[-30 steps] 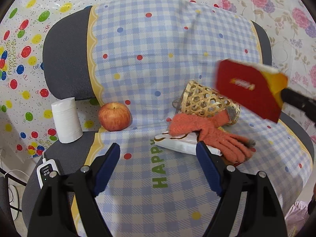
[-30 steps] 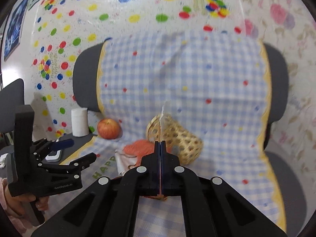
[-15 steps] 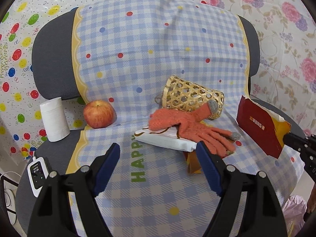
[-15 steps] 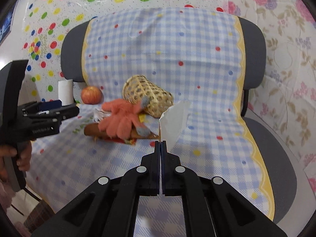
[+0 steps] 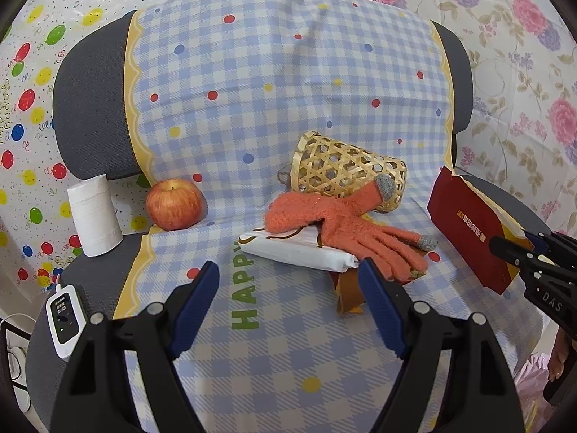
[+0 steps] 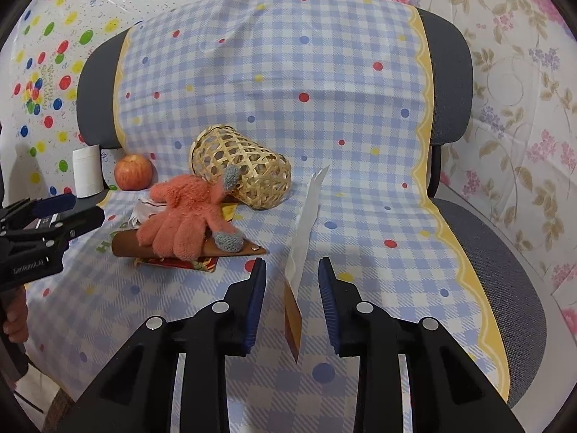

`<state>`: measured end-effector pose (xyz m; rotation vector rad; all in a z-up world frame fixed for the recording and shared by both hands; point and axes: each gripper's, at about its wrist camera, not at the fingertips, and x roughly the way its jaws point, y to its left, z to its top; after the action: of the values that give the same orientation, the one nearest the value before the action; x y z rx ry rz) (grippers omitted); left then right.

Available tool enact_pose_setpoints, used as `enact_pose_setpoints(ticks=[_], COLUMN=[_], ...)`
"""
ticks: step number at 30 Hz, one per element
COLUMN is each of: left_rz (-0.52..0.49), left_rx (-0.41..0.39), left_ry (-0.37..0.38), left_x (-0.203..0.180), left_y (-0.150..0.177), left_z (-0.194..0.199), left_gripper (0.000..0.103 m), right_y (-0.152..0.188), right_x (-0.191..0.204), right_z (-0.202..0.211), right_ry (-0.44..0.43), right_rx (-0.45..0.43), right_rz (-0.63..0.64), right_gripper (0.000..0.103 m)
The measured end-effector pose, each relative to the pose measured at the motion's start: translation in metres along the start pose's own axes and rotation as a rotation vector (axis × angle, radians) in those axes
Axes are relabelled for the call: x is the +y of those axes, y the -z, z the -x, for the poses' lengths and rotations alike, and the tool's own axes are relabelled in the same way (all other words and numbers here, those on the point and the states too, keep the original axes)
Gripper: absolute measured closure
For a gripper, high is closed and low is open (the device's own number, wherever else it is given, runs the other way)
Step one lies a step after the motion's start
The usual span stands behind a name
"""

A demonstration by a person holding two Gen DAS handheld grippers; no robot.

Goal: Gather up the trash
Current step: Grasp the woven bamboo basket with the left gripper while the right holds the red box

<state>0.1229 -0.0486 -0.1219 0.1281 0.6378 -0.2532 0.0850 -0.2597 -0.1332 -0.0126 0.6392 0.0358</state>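
A red and yellow paper packet (image 5: 468, 223) stands edge-on between the parted fingers of my right gripper (image 6: 292, 281), which is open; in the right wrist view it shows as a thin white and orange edge (image 6: 301, 252) touching neither pad. An orange glove (image 5: 339, 223) lies on a white folded wrapper (image 5: 299, 250) and brown and red wrappers (image 6: 187, 252) on the checked seat cloth. My left gripper (image 5: 288, 296) is open and empty, just in front of this pile.
A woven bamboo basket (image 5: 346, 173) lies on its side behind the glove. An apple (image 5: 175, 204) and a white paper roll (image 5: 94, 214) stand at the left. A white remote (image 5: 64, 315) lies on the seat's left edge. A pink bag (image 5: 533, 389) shows low right.
My right gripper has opened and let go of the red packet, after carrying it right and down toward the seat. The left gripper stayed open and shifted slightly.
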Motion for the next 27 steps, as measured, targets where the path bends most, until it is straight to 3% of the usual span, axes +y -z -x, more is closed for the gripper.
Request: enact_pose_setpoints(ticks=[1, 3, 12, 16, 22, 27], left_rz=[0.001, 0.000, -0.009, -0.004, -0.045, -0.070], left_rx=[0.002, 0.006, -0.011, -0.020, -0.031, -0.018], left_ry=[-0.001, 0.000, 0.013, 0.036, 0.065, 0.145], left_x=[0.000, 0.000, 0.004, 0.008, 0.009, 0.006], left_y=[0.000, 0.000, -0.027, -0.043, -0.067, -0.081], left_z=[-0.001, -0.003, -0.023, -0.039, -0.076, -0.107], left_gripper=[0.026, 0.026, 0.026, 0.026, 0.027, 0.027], right_y=[-0.001, -0.001, -0.024, -0.032, -0.036, -0.040], right_x=[0.000, -0.001, -0.005, -0.005, -0.008, -0.014], right_z=[0.000, 0.004, 0.031, 0.024, 0.012, 0.002], right_ry=[0.001, 0.003, 0.025, -0.004, 0.019, 0.038], right_rx=[0.003, -0.006, -0.110, -0.102, -0.096, -0.081], right_rz=[0.001, -0.002, 0.017, -0.004, -0.024, -0.036], right_gripper=[0.099, 0.102, 0.103, 0.102, 0.102, 0.102])
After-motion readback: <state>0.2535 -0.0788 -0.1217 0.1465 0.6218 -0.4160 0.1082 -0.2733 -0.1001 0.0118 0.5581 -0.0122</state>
